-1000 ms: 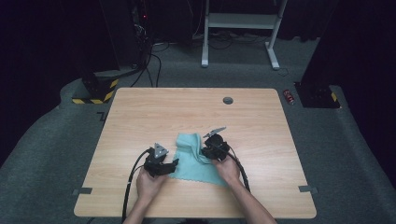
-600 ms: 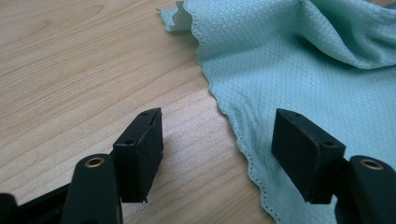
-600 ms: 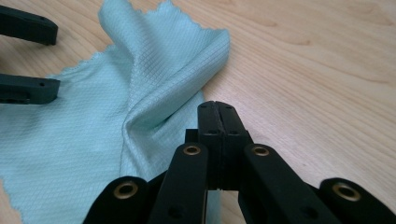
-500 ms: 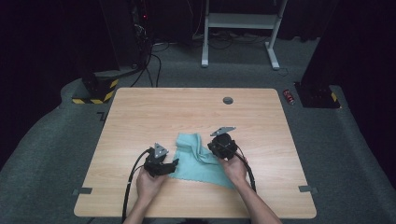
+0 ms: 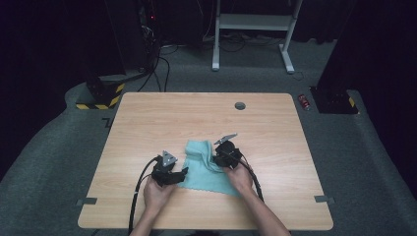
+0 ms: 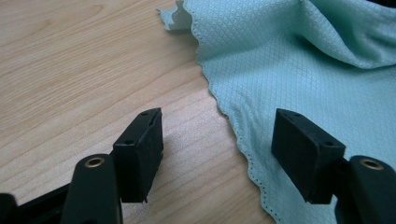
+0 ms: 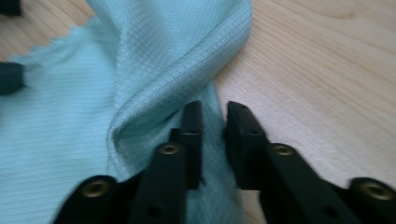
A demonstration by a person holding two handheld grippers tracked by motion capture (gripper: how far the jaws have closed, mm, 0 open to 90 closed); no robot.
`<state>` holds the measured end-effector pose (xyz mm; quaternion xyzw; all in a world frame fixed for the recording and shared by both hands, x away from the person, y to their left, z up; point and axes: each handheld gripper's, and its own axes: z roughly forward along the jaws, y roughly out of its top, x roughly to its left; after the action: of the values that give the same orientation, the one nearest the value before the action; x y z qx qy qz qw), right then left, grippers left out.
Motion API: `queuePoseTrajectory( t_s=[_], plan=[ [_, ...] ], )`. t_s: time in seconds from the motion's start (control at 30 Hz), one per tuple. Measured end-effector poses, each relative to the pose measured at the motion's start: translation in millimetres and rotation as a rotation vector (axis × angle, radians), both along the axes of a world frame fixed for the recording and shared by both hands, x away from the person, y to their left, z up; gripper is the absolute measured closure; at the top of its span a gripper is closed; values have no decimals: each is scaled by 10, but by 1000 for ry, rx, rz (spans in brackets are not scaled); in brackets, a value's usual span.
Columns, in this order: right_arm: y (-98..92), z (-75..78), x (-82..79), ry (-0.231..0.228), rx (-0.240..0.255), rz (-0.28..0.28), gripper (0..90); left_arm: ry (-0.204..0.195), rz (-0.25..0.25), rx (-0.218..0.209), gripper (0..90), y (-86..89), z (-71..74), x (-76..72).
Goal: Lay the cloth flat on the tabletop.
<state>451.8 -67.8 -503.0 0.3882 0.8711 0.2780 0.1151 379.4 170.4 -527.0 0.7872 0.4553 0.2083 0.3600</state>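
cloth (image 6: 299,60) cut off at the top and right edges of the left gripper view, cloth edge under the right gripper (image 7: 214,116) hidden, right gripper view blurred, small red thing (image 5: 306,101) on the floor too small to tell

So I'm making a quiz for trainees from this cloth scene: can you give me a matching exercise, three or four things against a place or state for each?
Things:
1. left gripper
2. right gripper
3. cloth
4. round grey insert

Places or states:
A. teal, partly folded over on the table
B. set in the tabletop near the far edge
C. jaws wide apart across the cloth's scalloped edge
D. jaws a narrow gap apart, a fold of fabric between them

Pairs: 1-C, 2-D, 3-A, 4-B
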Motion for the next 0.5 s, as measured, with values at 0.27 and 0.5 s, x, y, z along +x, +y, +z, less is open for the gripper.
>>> queuePoseTrajectory(
  t_s=[0.27,0.5],
  plan=[
    [-106,102,-39,-51,19,-7,899,0,0,0,343,0,0,0],
    [-273,363,-168,-131,49,-3,898,0,0,0,343,0,0,0]
  ],
)
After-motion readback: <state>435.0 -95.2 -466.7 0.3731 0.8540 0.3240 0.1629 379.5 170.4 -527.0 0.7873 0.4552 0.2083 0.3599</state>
